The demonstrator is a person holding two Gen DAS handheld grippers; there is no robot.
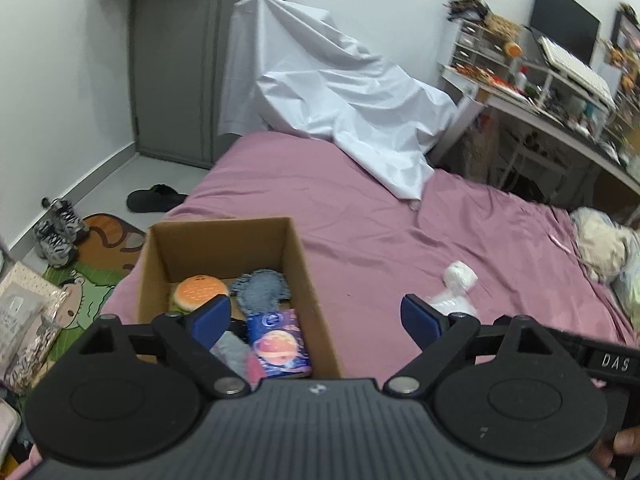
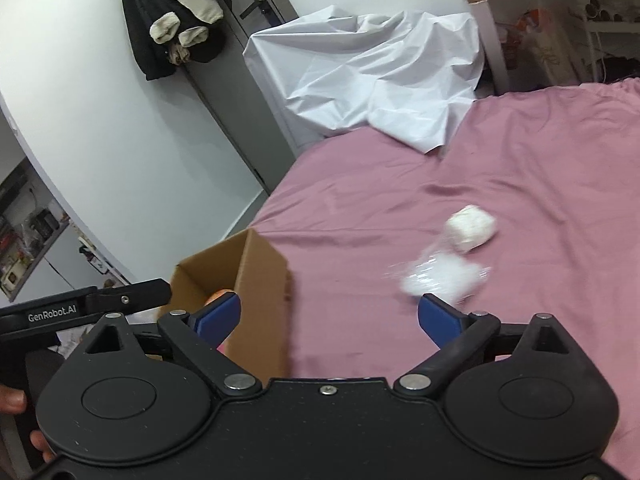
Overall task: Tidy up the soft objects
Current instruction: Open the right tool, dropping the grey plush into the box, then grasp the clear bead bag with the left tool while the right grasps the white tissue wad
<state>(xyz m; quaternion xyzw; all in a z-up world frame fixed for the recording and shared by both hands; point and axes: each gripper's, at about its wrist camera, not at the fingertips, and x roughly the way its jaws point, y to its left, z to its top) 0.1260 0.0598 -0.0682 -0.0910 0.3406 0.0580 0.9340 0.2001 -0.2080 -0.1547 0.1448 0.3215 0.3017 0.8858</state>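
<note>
An open cardboard box (image 1: 298, 264) (image 2: 260, 280) sits on the pink bed. Inside it lie a burger-shaped plush (image 1: 199, 291), a blue-grey fluffy cloth (image 1: 260, 290), a purple packet with a planet print (image 1: 279, 343) and a grey soft item (image 1: 232, 350). A white soft bundle in clear plastic (image 1: 459, 285) (image 2: 452, 256) lies on the sheet right of the box. My left gripper (image 1: 316, 318) hangs open over the box's near right corner, nothing between its blue pads. My right gripper (image 2: 330, 316) is open too, between the box and the white bundle, holding nothing.
A crumpled white sheet (image 1: 340, 92) covers something at the bed's far end. A cluttered desk with a monitor (image 1: 560, 76) stands to the right. Pale fabric (image 1: 604, 248) lies at the bed's right edge. Shoes (image 1: 58, 232), a slipper and a cartoon mat lie on the floor at left.
</note>
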